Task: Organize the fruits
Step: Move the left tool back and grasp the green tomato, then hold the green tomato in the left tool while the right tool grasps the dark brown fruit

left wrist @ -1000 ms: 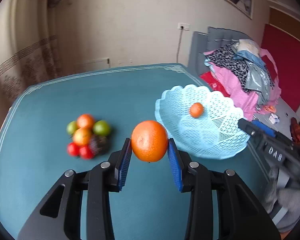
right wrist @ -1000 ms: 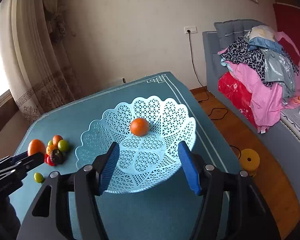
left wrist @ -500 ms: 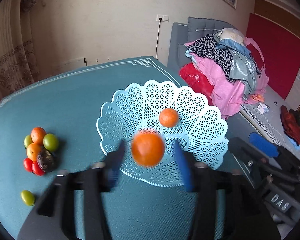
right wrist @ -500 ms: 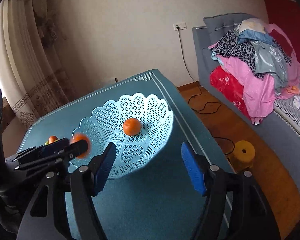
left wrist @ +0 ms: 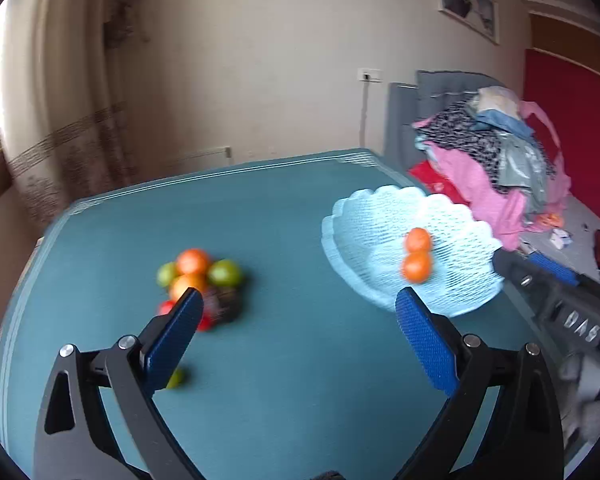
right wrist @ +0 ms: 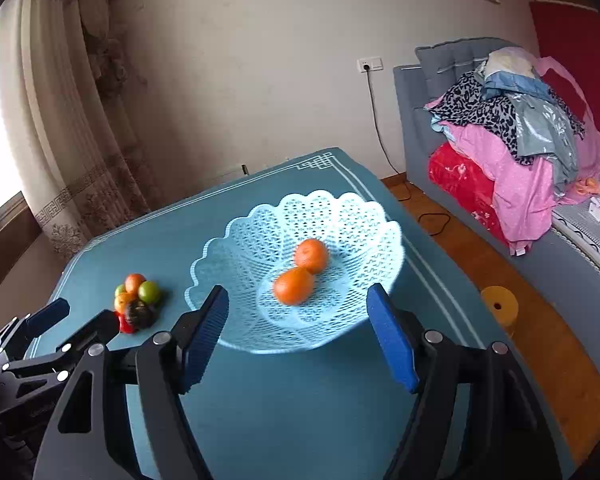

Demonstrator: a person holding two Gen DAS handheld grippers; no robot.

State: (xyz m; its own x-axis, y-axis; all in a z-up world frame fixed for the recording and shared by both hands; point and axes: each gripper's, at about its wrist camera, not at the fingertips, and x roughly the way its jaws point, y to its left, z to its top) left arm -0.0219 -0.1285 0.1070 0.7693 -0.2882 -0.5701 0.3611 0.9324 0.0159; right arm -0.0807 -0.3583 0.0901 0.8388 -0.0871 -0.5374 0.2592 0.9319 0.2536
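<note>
A light blue lattice basket [right wrist: 340, 216] stands on the teal table [right wrist: 300, 400] and holds two oranges [right wrist: 294, 286], side by side. It also shows in the left wrist view [left wrist: 364, 216] at the right. A cluster of orange, green, red and dark fruits [left wrist: 198, 280] lies left of it, also in the right wrist view [right wrist: 138, 302]. A small green fruit [left wrist: 176, 378] lies apart, near the front. My left gripper [left wrist: 296, 344] is open and empty above the table between cluster and basket. My right gripper [right wrist: 296, 340] is open and empty in front of the basket.
A grey sofa with a heap of clothes [right wrist: 512, 136] stands right of the table. A curtain [right wrist: 72, 132] hangs at the back left. A yellow stool [right wrist: 498, 306] stands on the wooden floor by the table's right edge.
My left gripper carried the big orange over the basket, opened and let it go there. It has since swung back left toward the fruit cluster. The right gripper stayed open near the basket.
</note>
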